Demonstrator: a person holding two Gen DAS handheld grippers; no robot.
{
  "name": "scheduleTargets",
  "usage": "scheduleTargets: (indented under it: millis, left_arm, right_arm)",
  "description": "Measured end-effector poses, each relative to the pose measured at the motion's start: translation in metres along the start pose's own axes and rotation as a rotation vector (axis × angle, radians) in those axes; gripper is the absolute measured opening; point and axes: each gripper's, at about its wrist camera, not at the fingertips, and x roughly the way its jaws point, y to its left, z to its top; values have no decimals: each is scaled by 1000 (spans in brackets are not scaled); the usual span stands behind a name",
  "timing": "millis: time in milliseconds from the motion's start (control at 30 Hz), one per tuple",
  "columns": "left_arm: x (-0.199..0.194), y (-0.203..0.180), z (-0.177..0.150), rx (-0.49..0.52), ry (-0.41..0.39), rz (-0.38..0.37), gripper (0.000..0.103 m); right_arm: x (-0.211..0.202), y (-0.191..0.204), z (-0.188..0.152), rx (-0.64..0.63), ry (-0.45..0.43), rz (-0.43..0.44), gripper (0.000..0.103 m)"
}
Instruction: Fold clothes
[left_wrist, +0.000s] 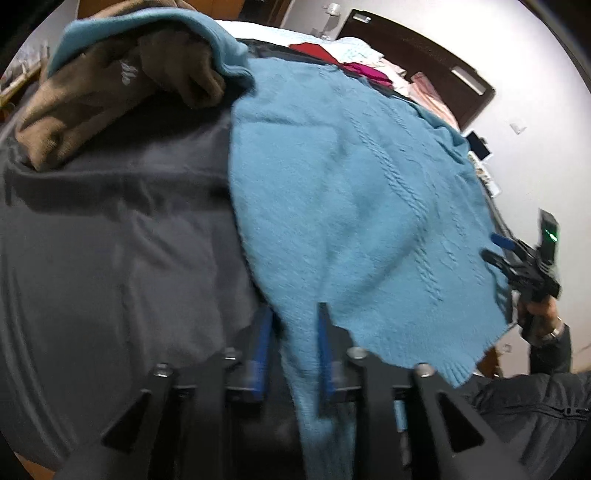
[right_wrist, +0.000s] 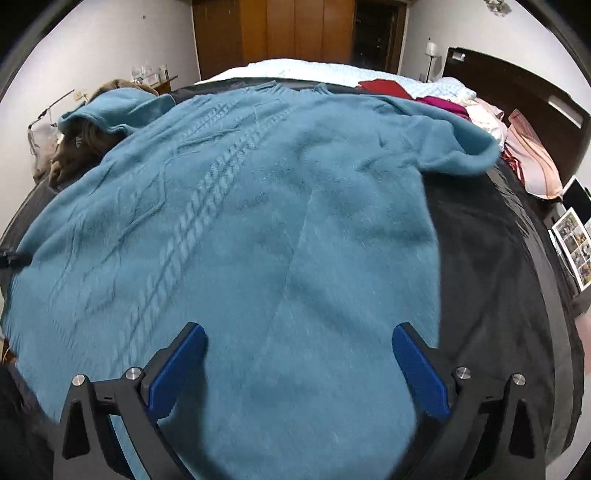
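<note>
Across dark bedspread (right_wrist: 491, 258), blue sweater (right_wrist: 258, 221) lies flat, filling frame center, ready to fold. Left gripper (left_wrist: 293, 314) jaws pinch sweater edge at bottom center, probably to lift it. Right gripper (right_wrist: 299, 363) hovers, jaws wide apart. Brown garment (left_wrist: 92, 96) upper left, out of way.

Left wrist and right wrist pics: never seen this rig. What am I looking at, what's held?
No robot: a person carries a handheld two-finger gripper in each hand, each with a fisheye camera looking along its fingers. The left wrist view shows the left gripper pinched on a strip of the blue sweater, with the right gripper at the sweater's far edge. The right wrist view shows the right gripper open, holding nothing, above the sweater spread on a dark blanket. A brown garment lies beside it; red and pink clothes lie farther back.
</note>
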Motion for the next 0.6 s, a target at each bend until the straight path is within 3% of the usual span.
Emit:
scheduleTargets:
  millis: [67,167,233,300,400,467,600]
  left_arm:
    - [-10,2,9,-1,-39,35,53]
    - [-29,0,26,6,-126,65,64]
    - [-37,-9,42,36,-176,47,77]
    - [-34,-25,62,87,-207,17,79]
    - [-5,-58,91,176,-182,-5,79]
    - [26,-75,103,203,-119,-16,79]
    - [70,-80,108,212,-8,21,79]
  right_arm:
    - [-5,1,-7,-3,8,-4,102]
    - [-5,2,0,-6,47,-12,102]
    - [-6,5,11,-3,47,-23,102]
    - [-12,7,31,9,2,5,102]
    - [-17,16,63,11,-60,48,102]
    - [-10,29,81,-27,-70,52,102]
    - [31,47,98,-61,17,58,102]
